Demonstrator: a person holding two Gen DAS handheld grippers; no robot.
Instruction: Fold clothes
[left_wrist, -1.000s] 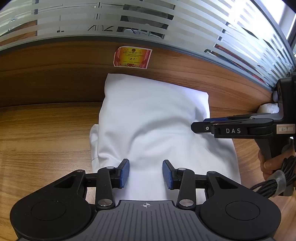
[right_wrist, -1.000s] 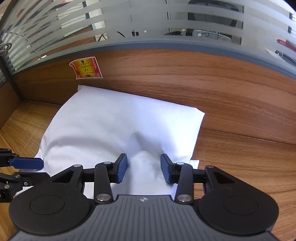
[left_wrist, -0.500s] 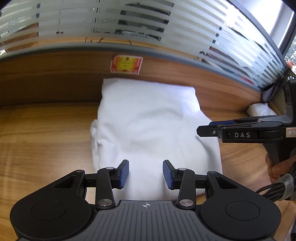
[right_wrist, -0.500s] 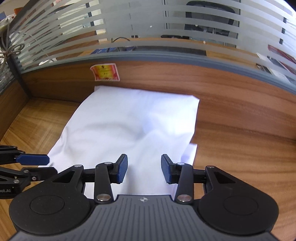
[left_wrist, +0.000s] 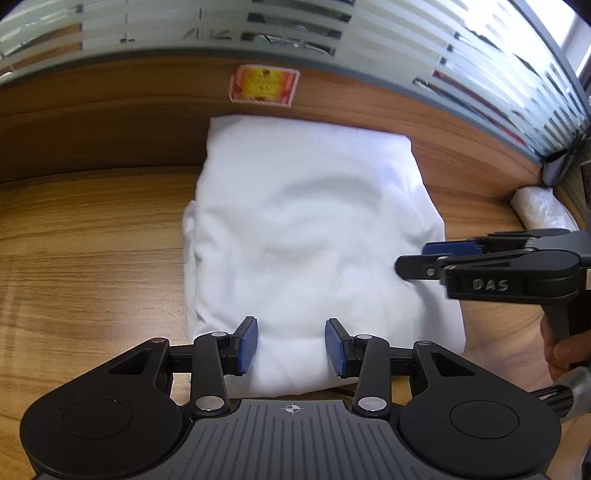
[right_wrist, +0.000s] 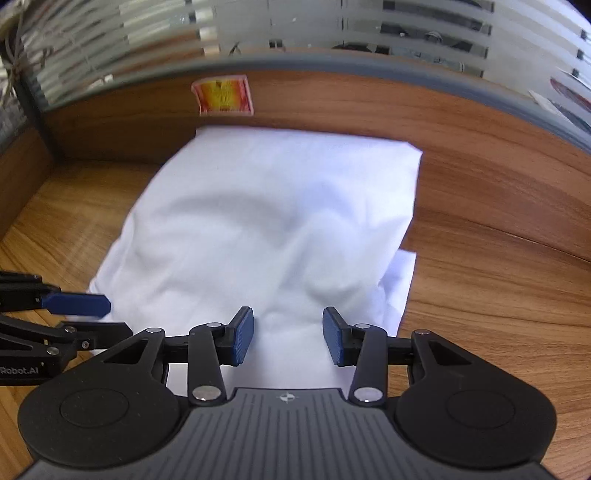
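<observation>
A white folded garment (left_wrist: 310, 229) lies on the wooden desk (left_wrist: 92, 258), its far edge against the back panel. My left gripper (left_wrist: 291, 330) hovers over the garment's near edge, open, with cloth showing below the gap and untouched by the blue pads. My right gripper (right_wrist: 288, 319) stands over the near right part of the garment (right_wrist: 273, 221); its jaws are opening, and the cloth lying between them is not pinched. Each gripper shows in the other's view: the right gripper (left_wrist: 417, 258) at the garment's right edge, the left gripper (right_wrist: 99, 314) at its left corner.
A red and yellow sticker (left_wrist: 264, 85) is on the wooden back panel below a frosted glass partition (left_wrist: 332, 33). A white plastic bag (left_wrist: 539, 212) lies at the far right. A wooden side wall (right_wrist: 22, 177) closes the left. A hand (left_wrist: 565, 350) holds the right gripper's handle.
The right hand has drawn back from the garment, so more of it shows. The raised hump of cloth by the right fingers has settled flatter. The left hand has hardly moved.
</observation>
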